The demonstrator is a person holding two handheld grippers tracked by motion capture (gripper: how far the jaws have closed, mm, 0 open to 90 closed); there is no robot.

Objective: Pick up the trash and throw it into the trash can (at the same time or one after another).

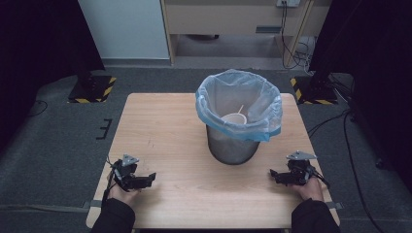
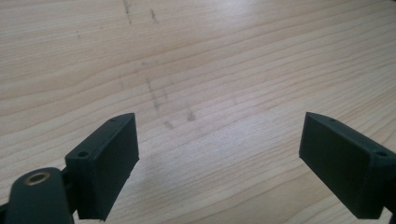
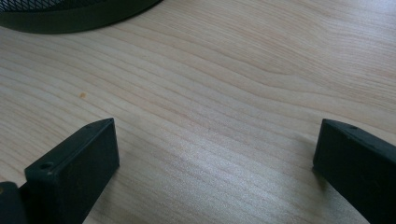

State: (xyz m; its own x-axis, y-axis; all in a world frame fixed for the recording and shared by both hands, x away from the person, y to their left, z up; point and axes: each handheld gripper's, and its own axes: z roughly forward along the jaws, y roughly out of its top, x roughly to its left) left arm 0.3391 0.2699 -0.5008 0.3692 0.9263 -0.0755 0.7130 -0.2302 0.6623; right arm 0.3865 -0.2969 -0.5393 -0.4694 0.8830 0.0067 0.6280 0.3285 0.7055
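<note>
Now both grippers rest low on the bench [image 1: 160,126], the left gripper [image 1: 151,178] and right gripper [image 1: 273,174] each spread wide on nothing. Between and beyond them stands the bin [image 1: 233,145] (its base cut off in the right gripper view), a paper cup [image 1: 234,119] half-hidden inside its blue liner [image 1: 214,97].

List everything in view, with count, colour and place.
table: one, light wood, centre.
bin: one, dark mesh, on the table's far middle.
liner: one, pale blue, inside the bin, folded over its rim.
cup: one, off-white, inside the bin, with a thin stick.
floor mat: grey, around the table.
left gripper: one, black, near left corner, fingers open, nothing between.
right gripper: one, black, near right corner, open.
</note>
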